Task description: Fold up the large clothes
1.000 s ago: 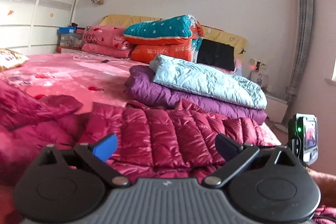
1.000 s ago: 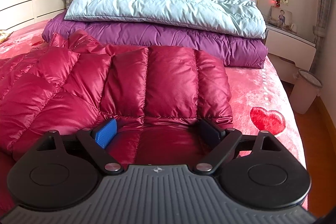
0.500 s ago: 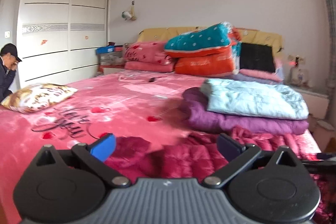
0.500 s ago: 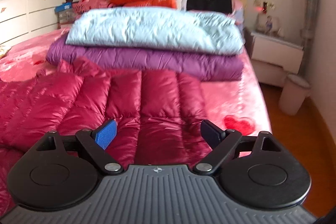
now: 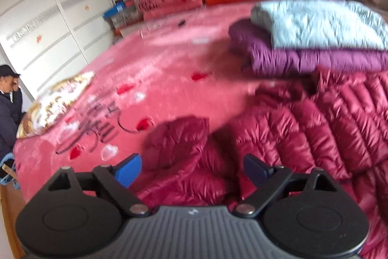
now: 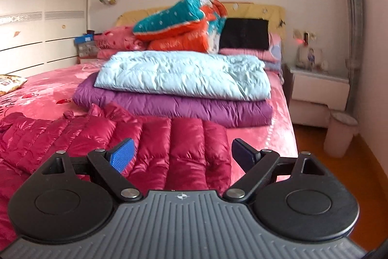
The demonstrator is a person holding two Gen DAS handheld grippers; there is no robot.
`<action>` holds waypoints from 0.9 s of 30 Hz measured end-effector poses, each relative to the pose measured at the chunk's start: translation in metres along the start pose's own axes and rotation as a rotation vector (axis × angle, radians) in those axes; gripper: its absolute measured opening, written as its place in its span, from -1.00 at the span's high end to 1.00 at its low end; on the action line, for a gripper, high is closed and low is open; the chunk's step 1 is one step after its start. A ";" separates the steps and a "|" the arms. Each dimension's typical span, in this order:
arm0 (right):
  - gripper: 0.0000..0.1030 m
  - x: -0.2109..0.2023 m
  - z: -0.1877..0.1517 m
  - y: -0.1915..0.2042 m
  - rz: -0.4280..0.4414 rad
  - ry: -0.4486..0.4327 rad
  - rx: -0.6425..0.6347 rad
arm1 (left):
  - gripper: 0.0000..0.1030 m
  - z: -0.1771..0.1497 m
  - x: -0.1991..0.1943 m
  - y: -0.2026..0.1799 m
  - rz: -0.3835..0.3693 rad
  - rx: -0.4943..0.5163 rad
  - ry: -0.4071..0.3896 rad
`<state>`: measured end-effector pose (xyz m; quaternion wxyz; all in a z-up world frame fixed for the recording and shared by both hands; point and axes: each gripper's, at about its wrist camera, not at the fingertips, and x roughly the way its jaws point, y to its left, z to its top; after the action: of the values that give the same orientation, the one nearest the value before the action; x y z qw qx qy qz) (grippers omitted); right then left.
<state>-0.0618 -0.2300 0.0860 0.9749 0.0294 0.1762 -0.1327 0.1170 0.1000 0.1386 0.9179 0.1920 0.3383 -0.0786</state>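
Observation:
A shiny crimson down jacket (image 5: 303,128) (image 6: 135,137) lies spread on the pink bedspread (image 5: 150,79) near the bed's front. Its bunched sleeve or hood (image 5: 179,137) sits just ahead of my left gripper (image 5: 191,168). That gripper's jaws are closing, with nothing pressed between the blue pads, and it hangs over the jacket's crumpled left part. My right gripper (image 6: 180,154) stands open above the jacket's flat quilted panel, holding nothing. Behind the jacket lie a folded purple down coat (image 6: 184,106) and a folded light blue one (image 6: 184,74) on top.
Teal and orange quilts (image 6: 184,23) and pink pillows (image 6: 116,40) pile at the headboard. A patterned cushion (image 5: 55,101) lies at the bed's left edge, where a person in dark clothes (image 5: 8,98) stands. A nightstand (image 6: 320,86) and bin (image 6: 339,135) sit right of the bed.
Both grippers have lifted off the crimson jacket. The left view swung left and tipped down onto the jacket's crumpled part. The right view rose and shows more of the room.

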 end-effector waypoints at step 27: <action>-1.00 0.036 0.010 -0.010 0.161 0.058 0.142 | 0.87 0.001 0.046 0.030 0.242 -0.359 -0.094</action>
<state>-0.0284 -0.2492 0.0823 0.9724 0.1162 0.1917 -0.0653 0.1605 0.1265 0.1185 0.9548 0.0609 0.2781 0.0849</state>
